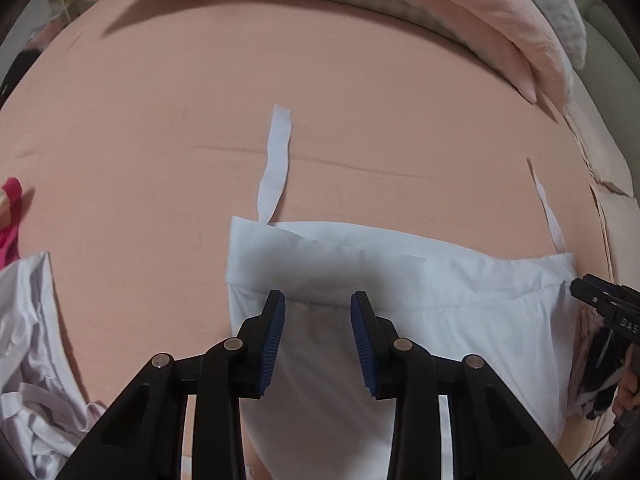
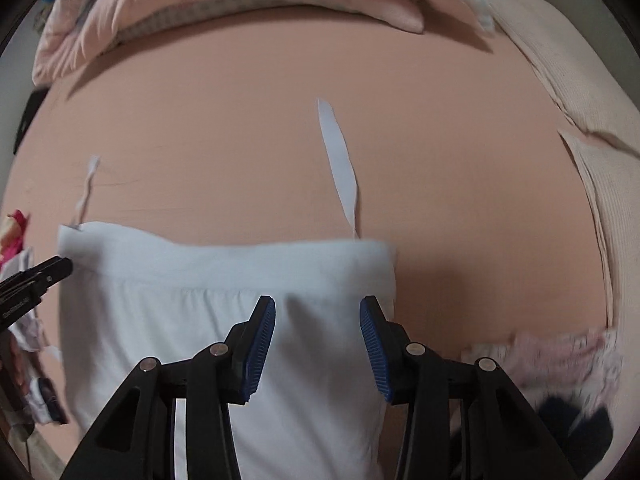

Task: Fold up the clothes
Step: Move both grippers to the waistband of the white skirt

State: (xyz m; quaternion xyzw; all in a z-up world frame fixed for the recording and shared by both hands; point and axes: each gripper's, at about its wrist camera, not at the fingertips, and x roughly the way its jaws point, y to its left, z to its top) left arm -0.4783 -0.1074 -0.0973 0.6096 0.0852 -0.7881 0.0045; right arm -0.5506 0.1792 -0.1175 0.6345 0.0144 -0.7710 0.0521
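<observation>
A pale white garment [image 1: 440, 300] with two thin straps [image 1: 276, 160] lies flat on the peach bedsheet [image 1: 160, 140], its folded top band facing away from me. My left gripper [image 1: 318, 300] hovers over the garment's left part, jaws apart, blue pads clear of the cloth. In the right wrist view the same garment [image 2: 180, 280] spreads under my right gripper [image 2: 318, 304], which is also open above the cloth near its right edge. Each gripper shows at the other view's border: the right gripper [image 1: 600, 304] and the left gripper [image 2: 40, 276].
A pink duvet [image 1: 400, 0] is bunched along the far side of the bed. Crumpled white clothes [image 1: 32, 340] and a bright pink item [image 1: 10, 216] lie at the left. A heap of pink and dark clothes [image 2: 560, 368] sits at the right, beside a beige blanket [image 2: 580, 120].
</observation>
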